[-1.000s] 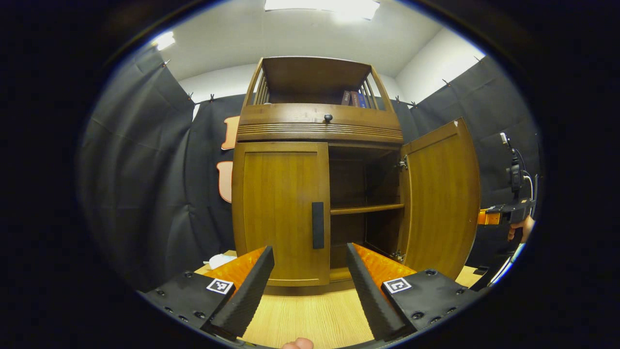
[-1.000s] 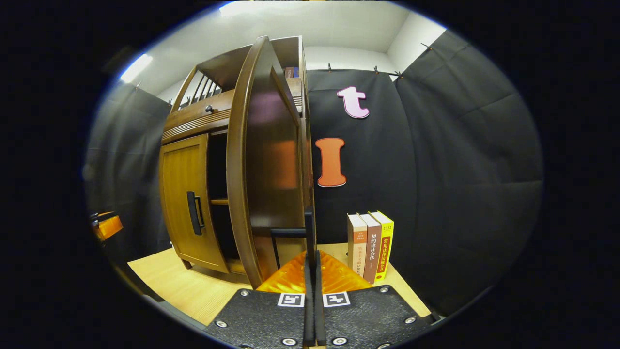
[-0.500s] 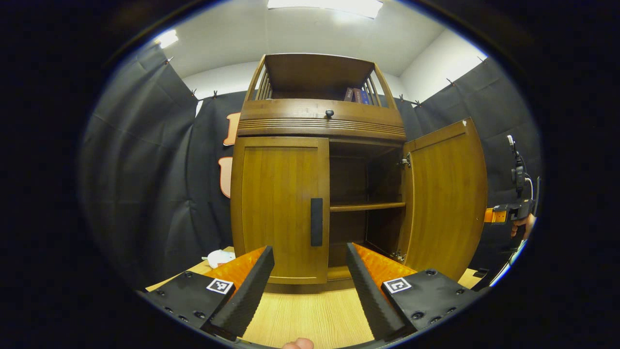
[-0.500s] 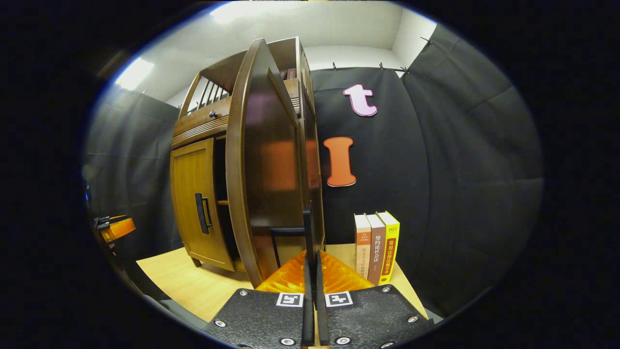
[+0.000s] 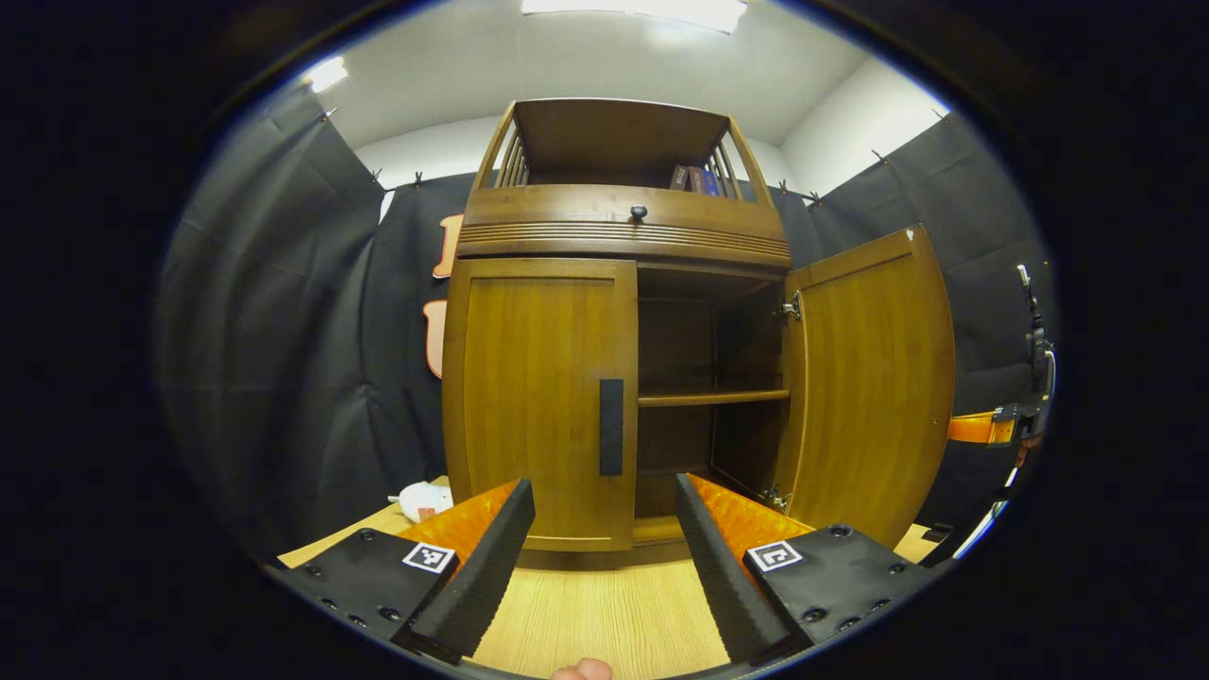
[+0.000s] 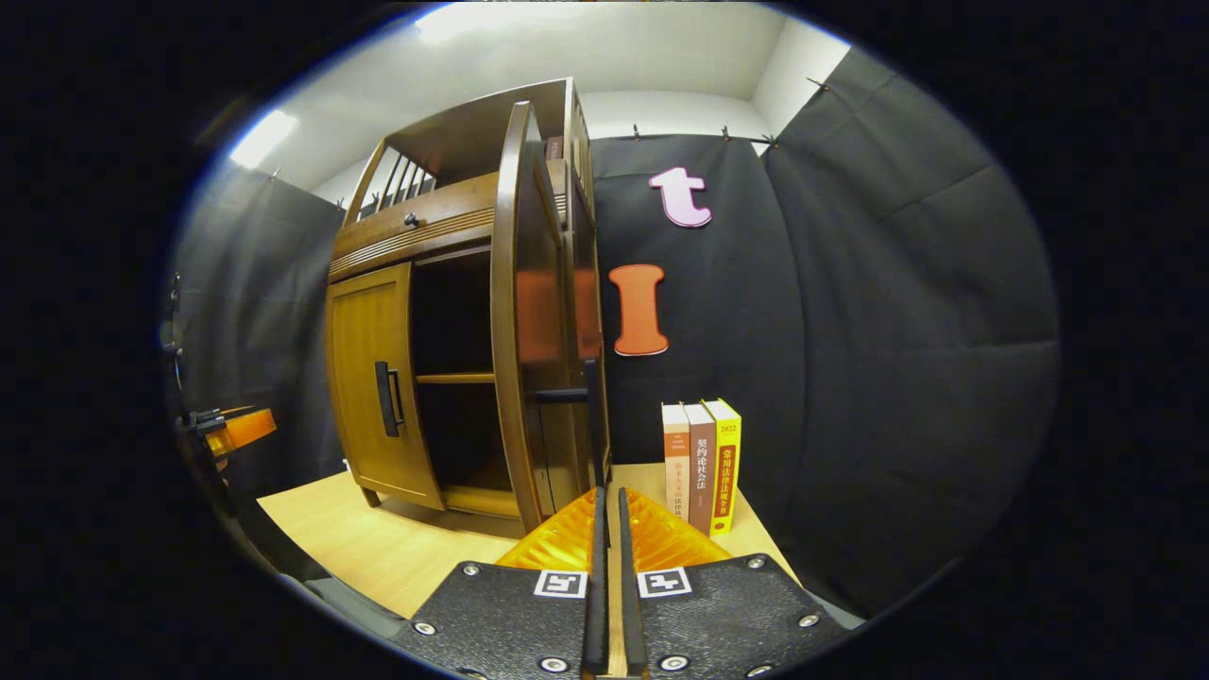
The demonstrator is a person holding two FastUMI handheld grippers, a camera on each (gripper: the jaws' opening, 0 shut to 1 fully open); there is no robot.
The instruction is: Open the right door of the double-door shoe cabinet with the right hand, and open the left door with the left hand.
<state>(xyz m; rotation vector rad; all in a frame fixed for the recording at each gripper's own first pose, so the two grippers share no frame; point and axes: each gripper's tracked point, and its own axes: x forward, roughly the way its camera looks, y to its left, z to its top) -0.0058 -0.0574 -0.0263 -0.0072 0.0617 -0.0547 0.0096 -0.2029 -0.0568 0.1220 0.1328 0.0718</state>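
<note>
The wooden shoe cabinet (image 5: 619,236) stands on a light table. Its left door (image 5: 538,397) is closed, with a dark vertical handle (image 5: 611,427) at its inner edge. The right door (image 5: 869,378) is swung wide open. My left gripper (image 5: 603,484) is open in front of the left door, a short way back from the handle. In the right gripper view the right door (image 6: 529,331) is seen edge-on, with its handle (image 6: 590,416) just beyond my right gripper (image 6: 609,496). That gripper is open by a narrow gap with nothing in it.
Three books (image 6: 701,463) stand upright on the table (image 6: 397,548) to the right of the cabinet. A small white thing (image 5: 420,499) lies by the cabinet's left foot. One shelf (image 5: 708,399) crosses the open right half. Black cloth walls close in on all sides.
The right door swung further open. My right gripper let go of its handle and drew back a little. My left gripper came slightly closer to the cabinet, still open.
</note>
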